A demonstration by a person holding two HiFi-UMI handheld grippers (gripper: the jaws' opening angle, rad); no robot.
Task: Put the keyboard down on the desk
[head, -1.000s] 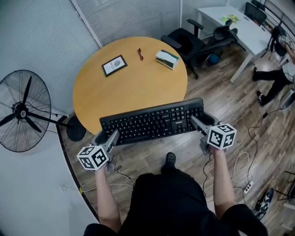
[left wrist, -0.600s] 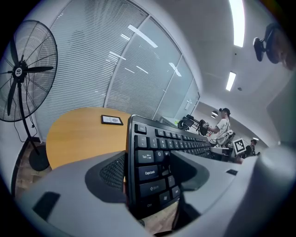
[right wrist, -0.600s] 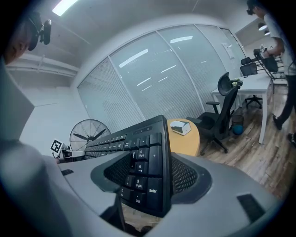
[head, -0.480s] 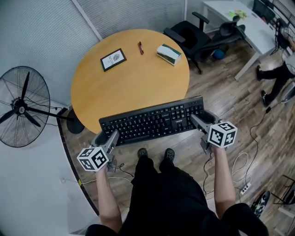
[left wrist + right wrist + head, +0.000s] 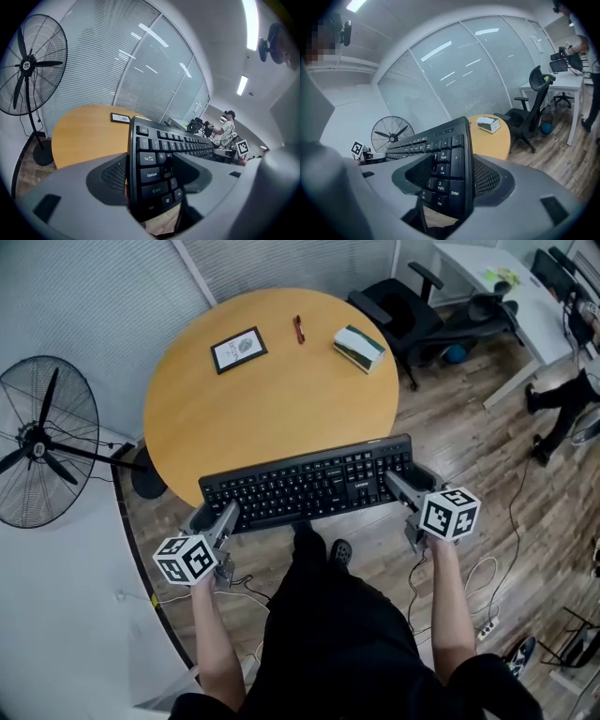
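Two grippers carry one black full-size keyboard (image 5: 309, 486) by its short ends. In its own view I read the left gripper (image 5: 223, 518) as clamped on the Caps Lock end, with one jaw on the key face and one under the base. The right gripper (image 5: 400, 487) is clamped in the same way on the numeric-pad end.

The keyboard is keys-up at the 6 o'clock edge of the round wooden desk (image 5: 262, 418) in the head view. Its far long edge overlaps the tabletop, and its near long edge is over the plank floor (image 5: 469, 456). I cannot tell whether it touches the desk.

Items on the tabletop, all well apart from the keyboard:
- a framed picture (image 5: 238, 350) at 11 o'clock
- a red pen (image 5: 299, 329) at 12 o'clock
- a small green-and-white box (image 5: 359, 347) at 1 o'clock

A pedestal fan (image 5: 42, 456) stands at 9 o'clock of the desk. A black office chair (image 5: 403, 310) stands at 2 o'clock, with a white table (image 5: 487, 287) beyond it.
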